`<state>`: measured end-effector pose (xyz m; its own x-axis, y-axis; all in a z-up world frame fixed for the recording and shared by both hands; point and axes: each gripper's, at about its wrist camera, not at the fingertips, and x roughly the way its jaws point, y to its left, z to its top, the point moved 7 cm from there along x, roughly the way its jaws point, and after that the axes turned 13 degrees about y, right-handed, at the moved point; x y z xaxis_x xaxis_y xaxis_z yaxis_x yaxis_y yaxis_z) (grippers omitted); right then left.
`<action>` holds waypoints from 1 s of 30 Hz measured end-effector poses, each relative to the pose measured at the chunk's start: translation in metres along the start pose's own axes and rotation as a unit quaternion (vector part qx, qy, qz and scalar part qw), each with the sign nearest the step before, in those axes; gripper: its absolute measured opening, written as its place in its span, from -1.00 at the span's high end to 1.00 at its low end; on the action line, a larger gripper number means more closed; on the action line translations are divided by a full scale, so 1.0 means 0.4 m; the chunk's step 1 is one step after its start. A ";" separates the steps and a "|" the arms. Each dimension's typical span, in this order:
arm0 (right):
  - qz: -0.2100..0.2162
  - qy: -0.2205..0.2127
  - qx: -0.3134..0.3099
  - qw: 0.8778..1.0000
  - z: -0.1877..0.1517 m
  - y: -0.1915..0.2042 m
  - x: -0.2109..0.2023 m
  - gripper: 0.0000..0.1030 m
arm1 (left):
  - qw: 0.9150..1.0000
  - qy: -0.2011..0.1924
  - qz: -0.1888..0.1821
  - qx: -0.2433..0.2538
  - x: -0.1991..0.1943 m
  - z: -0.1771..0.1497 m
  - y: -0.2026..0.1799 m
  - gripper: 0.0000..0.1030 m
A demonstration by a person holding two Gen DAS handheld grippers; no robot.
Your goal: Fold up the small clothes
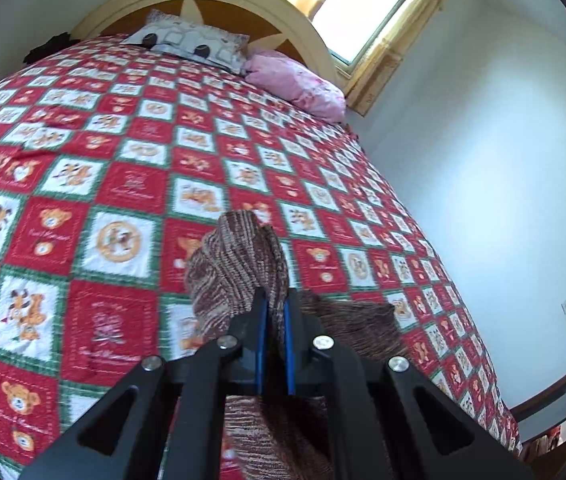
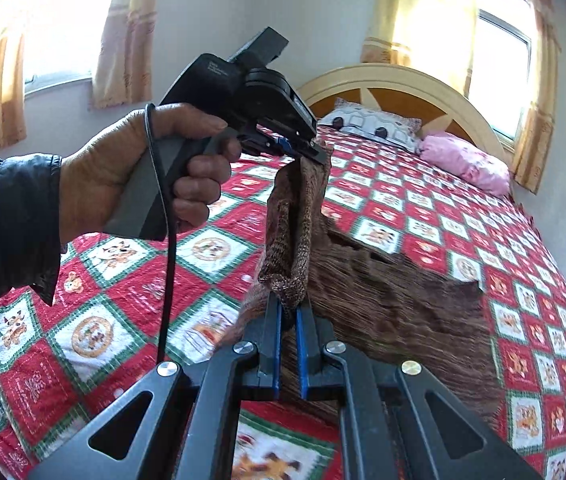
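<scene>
left tool [image 1: 274, 312] – pinching sweater [image 2: 383, 292] edge | right tool [image 2: 289, 312] – pinching same edge, just below left | cloth hangs to bed [image 2: 423, 208]

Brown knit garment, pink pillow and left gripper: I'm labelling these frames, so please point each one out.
brown knit garment [image 2: 395, 300], right wrist view, on its hanging main panel.
pink pillow [image 1: 299, 84], left wrist view, on its middle.
left gripper [image 2: 315, 152], right wrist view, at its fingertips clamping the garment's top.
</scene>
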<state>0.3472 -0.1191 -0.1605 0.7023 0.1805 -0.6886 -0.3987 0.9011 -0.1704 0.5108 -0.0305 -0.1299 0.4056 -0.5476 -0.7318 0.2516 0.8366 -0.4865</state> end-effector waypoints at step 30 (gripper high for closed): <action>0.001 0.071 0.154 0.986 -0.268 -0.337 0.003 0.97 | 0.992 0.098 0.007 0.083 0.340 -0.053 -0.365 0.85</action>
<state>0.3386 -0.2825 -0.2140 0.6031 0.1449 -0.7844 -0.1870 0.9816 0.0375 0.5105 -0.2275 -0.1683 0.2351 -0.5142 -0.8248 0.3949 0.8260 -0.4023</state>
